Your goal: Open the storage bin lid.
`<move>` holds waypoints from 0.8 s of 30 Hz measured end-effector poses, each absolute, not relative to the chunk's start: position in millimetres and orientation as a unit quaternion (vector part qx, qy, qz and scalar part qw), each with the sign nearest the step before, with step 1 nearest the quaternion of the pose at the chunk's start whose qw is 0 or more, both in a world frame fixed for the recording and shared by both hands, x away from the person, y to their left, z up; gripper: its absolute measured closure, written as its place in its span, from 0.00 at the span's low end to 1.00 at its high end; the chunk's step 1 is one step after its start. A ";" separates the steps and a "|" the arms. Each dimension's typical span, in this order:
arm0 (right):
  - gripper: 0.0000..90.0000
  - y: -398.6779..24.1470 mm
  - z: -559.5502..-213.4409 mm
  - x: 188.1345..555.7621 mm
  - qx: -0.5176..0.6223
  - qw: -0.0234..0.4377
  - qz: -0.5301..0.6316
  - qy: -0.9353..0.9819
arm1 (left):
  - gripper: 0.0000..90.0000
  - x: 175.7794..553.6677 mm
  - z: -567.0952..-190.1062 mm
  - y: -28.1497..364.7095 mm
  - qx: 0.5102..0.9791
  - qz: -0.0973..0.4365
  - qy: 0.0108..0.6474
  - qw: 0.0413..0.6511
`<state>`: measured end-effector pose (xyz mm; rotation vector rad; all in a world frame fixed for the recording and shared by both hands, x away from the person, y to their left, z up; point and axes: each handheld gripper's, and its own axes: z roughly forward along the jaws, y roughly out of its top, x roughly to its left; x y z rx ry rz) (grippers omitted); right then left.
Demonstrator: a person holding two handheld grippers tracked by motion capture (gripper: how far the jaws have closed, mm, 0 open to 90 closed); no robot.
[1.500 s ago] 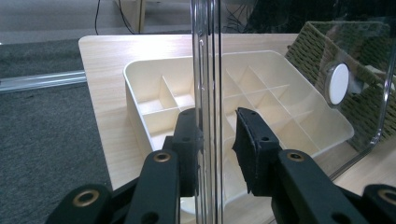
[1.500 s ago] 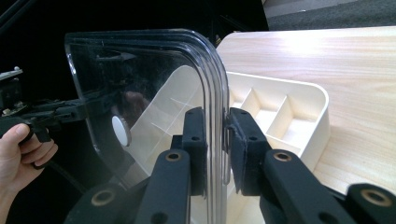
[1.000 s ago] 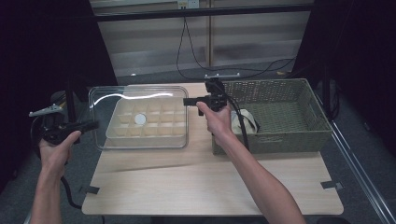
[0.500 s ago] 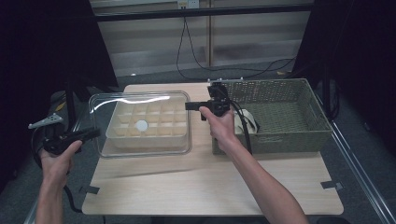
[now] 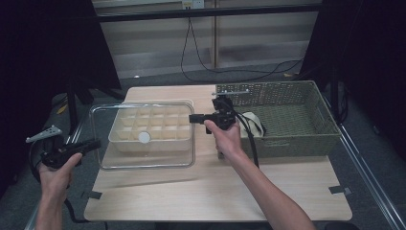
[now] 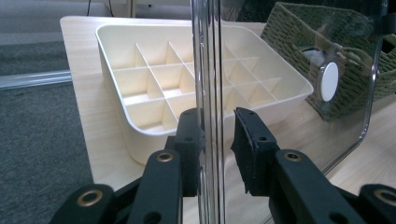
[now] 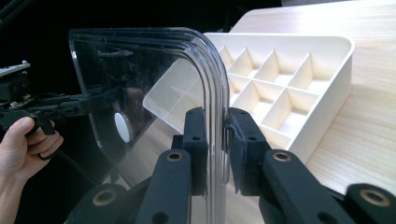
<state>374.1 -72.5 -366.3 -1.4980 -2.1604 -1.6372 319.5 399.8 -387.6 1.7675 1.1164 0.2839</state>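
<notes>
Wooden table [image 5: 268, 191], dark room around. Left hand-held gripper [image 5: 93, 143] and right hand-held gripper [image 5: 192, 118] each clamp an opposite edge of the clear lid [image 5: 143, 160], which sits between them above the cream divided tray [image 5: 151, 129]. Versus earlier: both hands and lid shifted toward the person and lower. Green basket [image 5: 297, 139] behind right hand-held gripper.

clear lid [image 5: 143, 165], cream tray [image 5: 152, 125], seemingly olive woven basket [image 5: 287, 115]
</notes>
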 end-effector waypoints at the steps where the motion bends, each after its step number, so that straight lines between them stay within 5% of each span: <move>1: 0.87 -72.5 -367.5 373.3 -0.484 0.022 -0.527 -0.698 | 0.80 317.9 -389.1 399.1 0.732 0.117 0.459 0.490; 24: 0.87 -67.9 -390.8 344.5 -0.486 0.039 -0.507 -0.710 | 0.81 279.8 -410.6 405.8 0.733 0.108 0.460 0.490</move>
